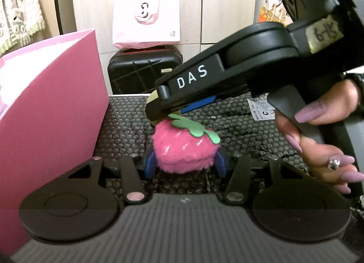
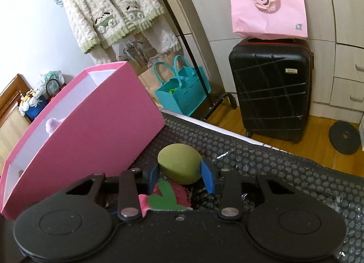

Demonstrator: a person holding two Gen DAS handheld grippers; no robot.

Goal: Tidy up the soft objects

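The left gripper [image 1: 184,162] pinches the plush strawberry [image 1: 184,149] mid-mat [image 1: 127,117], the right gripper [image 2: 180,173] pinches the green sponge [image 2: 179,162] just above it; each should lift clear, then lower gently into the pink box [image 2: 95,121] at the mat's left edge.

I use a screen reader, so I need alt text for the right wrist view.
The right gripper clamps an olive-green egg-shaped sponge between blue pads, above a fuzzy pink plush strawberry. An open pink cardboard box sits left on black bubble wrap.

"DAS" on the right gripper [image 1: 169,109]; "Gift" on a paper bag [image 2: 129,54]
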